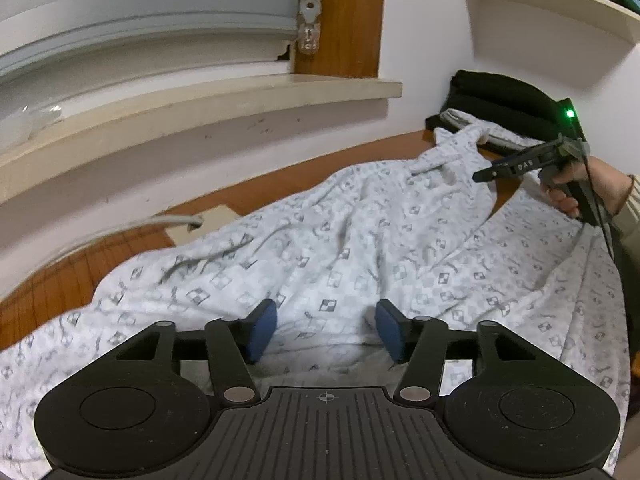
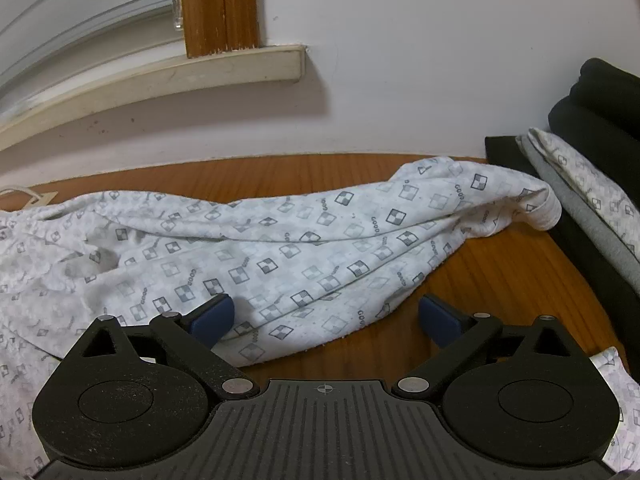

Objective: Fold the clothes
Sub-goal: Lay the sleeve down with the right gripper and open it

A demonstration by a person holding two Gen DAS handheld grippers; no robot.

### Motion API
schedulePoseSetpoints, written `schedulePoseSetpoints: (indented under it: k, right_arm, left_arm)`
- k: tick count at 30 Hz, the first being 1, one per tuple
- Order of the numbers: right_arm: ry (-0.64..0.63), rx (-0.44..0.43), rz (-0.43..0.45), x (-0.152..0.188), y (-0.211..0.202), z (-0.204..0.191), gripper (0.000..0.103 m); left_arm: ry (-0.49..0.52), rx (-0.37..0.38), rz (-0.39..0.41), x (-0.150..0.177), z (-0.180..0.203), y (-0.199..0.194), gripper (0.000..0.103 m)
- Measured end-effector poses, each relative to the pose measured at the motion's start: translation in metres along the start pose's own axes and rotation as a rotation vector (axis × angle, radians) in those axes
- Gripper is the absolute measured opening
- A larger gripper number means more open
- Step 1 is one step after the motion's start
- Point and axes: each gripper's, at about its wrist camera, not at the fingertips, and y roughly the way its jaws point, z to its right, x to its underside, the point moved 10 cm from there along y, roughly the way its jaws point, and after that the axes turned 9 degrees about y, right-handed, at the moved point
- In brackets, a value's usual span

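Observation:
A white garment (image 1: 360, 248) printed with small grey checkered squares lies crumpled across the wooden table (image 2: 500, 264). Its cuffed end (image 2: 548, 208) reaches toward the far right. My left gripper (image 1: 326, 330) hovers low over the near part of the cloth, open, its blue pads (image 1: 262, 330) apart with fabric lying loose beneath. My right gripper (image 2: 326, 320) stands wide open above the garment's (image 2: 280, 248) near hem, one pad over cloth and the other over bare wood. In the left wrist view the right gripper (image 1: 486, 174) shows side-on, held by a hand (image 1: 568, 196).
A stack of folded clothes (image 2: 592, 120), black, grey and patterned, sits at the table's far right against the wall. A window sill (image 1: 200, 108) runs along the back. A shelf (image 1: 560, 20) hangs above the stack. A cable and a card (image 1: 196, 220) lie near the wall.

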Motion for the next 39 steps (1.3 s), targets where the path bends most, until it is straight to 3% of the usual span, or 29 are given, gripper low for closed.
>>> schedulePoseSetpoints:
  k: [11, 13, 14, 18, 25, 28, 32, 36, 39]
  right_arm:
    - [0.077, 0.008, 0.039, -0.006, -0.006, 0.016, 0.098]
    - [0.077, 0.008, 0.03, -0.005, -0.005, 0.016, 0.098]
    - [0.075, 0.009, 0.027, -0.005, -0.004, 0.016, 0.098]
    - [0.063, 0.019, 0.026, -0.004, -0.003, 0.014, 0.098]
    - [0.079, 0.018, 0.029, -0.003, -0.004, 0.016, 0.098]
    - [0.091, 0.023, 0.033, -0.004, -0.005, 0.017, 0.098]
    - [0.108, 0.024, 0.04, -0.004, -0.006, 0.02, 0.098]
    - [0.148, 0.022, 0.056, -0.007, -0.009, 0.026, 0.098]
    - [0.19, 0.025, 0.08, -0.009, -0.013, 0.033, 0.096]
  left_arm:
    - [0.072, 0.056, -0.013, -0.028, 0.037, 0.03, 0.059]
    - [0.061, 0.046, -0.015, -0.03, 0.036, 0.037, 0.03]
    - [0.046, 0.04, -0.005, -0.032, 0.033, 0.038, 0.007]
    - [-0.092, -0.028, 0.124, -0.046, 0.0, 0.016, 0.007]
    - [-0.13, -0.01, 0.08, -0.031, -0.011, 0.017, 0.009]
    - [-0.112, -0.028, 0.082, -0.032, -0.009, 0.017, 0.012]
    - [-0.059, -0.056, 0.101, -0.043, 0.002, 0.012, 0.029]
    - [0.0, -0.026, 0.113, -0.06, 0.023, 0.018, 0.04]
    - [0.056, -0.005, 0.094, -0.066, 0.038, 0.034, 0.041]
